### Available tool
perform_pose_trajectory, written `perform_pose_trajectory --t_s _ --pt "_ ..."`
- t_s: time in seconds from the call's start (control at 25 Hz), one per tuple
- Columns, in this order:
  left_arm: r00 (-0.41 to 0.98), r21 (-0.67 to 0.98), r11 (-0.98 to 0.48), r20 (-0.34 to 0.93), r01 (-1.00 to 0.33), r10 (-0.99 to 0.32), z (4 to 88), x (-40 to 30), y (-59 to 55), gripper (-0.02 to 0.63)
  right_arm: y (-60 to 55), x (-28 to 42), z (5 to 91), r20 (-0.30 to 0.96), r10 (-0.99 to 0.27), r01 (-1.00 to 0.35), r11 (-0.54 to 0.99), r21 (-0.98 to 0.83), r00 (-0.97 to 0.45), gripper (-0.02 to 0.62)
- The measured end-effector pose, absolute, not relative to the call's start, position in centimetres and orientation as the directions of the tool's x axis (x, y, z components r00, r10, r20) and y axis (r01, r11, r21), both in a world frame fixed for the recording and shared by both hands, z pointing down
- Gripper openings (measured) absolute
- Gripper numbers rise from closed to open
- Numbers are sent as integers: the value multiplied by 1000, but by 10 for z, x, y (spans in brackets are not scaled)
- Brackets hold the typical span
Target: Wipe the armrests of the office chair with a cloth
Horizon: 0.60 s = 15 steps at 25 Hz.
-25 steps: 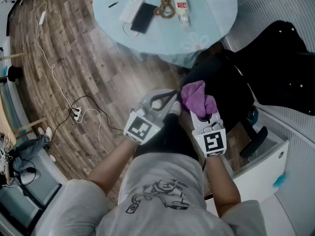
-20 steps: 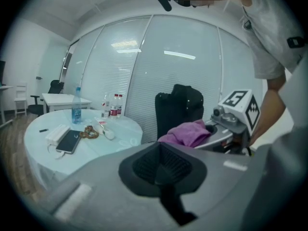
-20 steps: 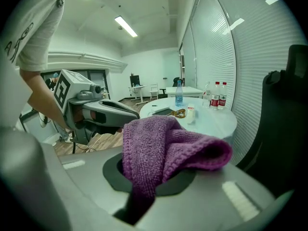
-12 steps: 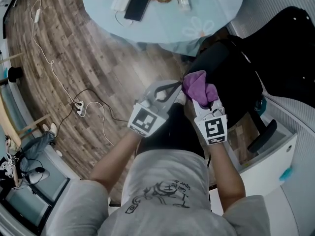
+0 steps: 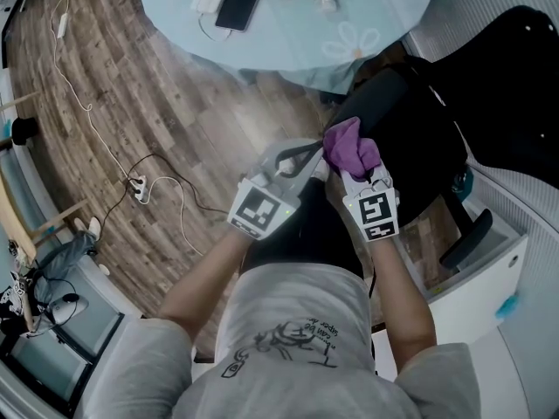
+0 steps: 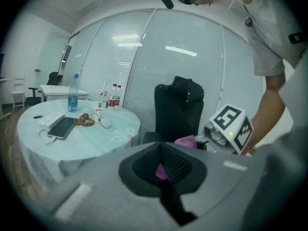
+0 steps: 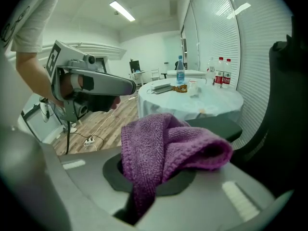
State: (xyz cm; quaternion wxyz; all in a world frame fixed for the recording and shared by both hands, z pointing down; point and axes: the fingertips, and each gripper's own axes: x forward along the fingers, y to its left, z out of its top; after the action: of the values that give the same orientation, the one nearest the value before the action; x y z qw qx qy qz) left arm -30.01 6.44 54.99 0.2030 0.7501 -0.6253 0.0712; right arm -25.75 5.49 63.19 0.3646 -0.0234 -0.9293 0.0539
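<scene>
A black office chair (image 5: 397, 116) stands beside the round table, its backrest (image 6: 178, 107) upright and one armrest (image 5: 467, 238) low at the right. My right gripper (image 5: 356, 175) is shut on a purple knitted cloth (image 5: 349, 149), which bunches over the jaws (image 7: 168, 148) in the right gripper view. My left gripper (image 5: 307, 162) is shut with nothing between its pads. Its tips point at the cloth from the left, close beside it. In the left gripper view a bit of purple cloth (image 6: 185, 141) shows past the closed jaws. Both grippers hover over the seat's front edge.
The round table (image 5: 367, 16) with a pale blue cover carries a phone (image 5: 238, 3), bottles and small items. A power strip with cables (image 5: 137, 186) lies on the wooden floor at the left. A white cabinet (image 5: 489, 295) stands right of the chair.
The two grippers have stayed close together by the chair. The right gripper has turned slightly and holds the cloth a little nearer the left gripper's tips.
</scene>
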Motion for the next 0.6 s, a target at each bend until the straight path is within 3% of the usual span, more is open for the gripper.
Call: perform_pose_trajectory --t_s 0.6 --pt "222 221 -147 368 -964 -903 551 -295 60 2 19 -265 636 689 95 41 995 -94 -719 40"
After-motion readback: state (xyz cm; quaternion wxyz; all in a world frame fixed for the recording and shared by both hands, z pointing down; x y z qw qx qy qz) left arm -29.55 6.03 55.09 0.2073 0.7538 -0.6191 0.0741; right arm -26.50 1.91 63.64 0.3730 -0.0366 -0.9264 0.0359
